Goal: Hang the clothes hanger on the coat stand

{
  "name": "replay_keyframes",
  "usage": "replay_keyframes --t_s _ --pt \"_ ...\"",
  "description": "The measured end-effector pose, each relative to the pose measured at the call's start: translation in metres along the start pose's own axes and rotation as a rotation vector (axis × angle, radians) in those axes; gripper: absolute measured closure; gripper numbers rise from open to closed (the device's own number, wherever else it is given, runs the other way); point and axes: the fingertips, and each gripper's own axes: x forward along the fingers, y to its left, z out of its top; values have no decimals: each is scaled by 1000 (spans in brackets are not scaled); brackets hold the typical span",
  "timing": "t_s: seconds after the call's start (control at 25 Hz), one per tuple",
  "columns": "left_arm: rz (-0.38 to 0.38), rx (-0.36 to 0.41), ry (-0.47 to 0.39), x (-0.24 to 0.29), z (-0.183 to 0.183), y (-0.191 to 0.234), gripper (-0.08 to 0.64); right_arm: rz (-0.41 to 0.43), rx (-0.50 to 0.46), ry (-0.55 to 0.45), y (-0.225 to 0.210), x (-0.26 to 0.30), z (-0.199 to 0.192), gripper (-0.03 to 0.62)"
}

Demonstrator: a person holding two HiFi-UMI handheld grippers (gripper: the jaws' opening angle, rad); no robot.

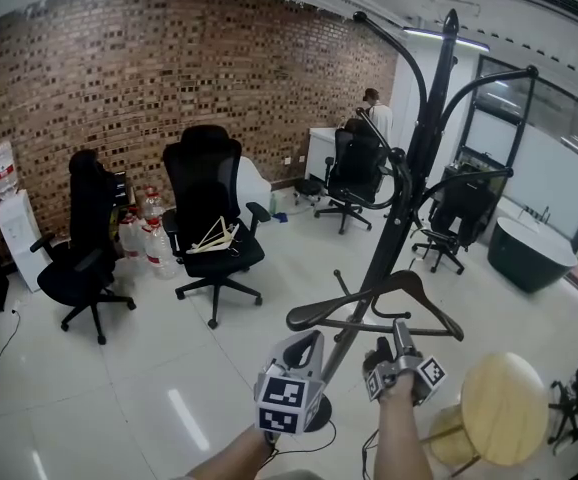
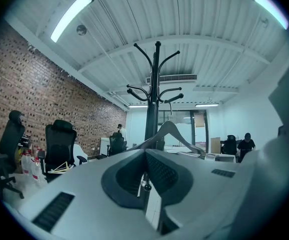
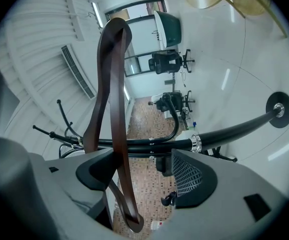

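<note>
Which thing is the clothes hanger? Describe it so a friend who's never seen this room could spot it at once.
Find the tall black coat stand in the middle of the white-floored office. Low down by its pole, just above the right gripper, is the clothes hanger. It is the only dark brown wooden triangle there; the stand's arms are thin, black and curved.

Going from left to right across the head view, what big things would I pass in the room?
water dispenser → black office chair → water bottles → taller black chair → coat stand → dark tub
</note>
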Motion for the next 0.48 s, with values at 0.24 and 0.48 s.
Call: replay_keyframes --t_s 0.24,0.48 --pt "-9 -2 4 -1 -1 -8 552 39 -37 12 5 -10 -4 236" --pt "-21 -7 15 -3 -7 -15 552 70 -22 -25 -2 -31 2 236"
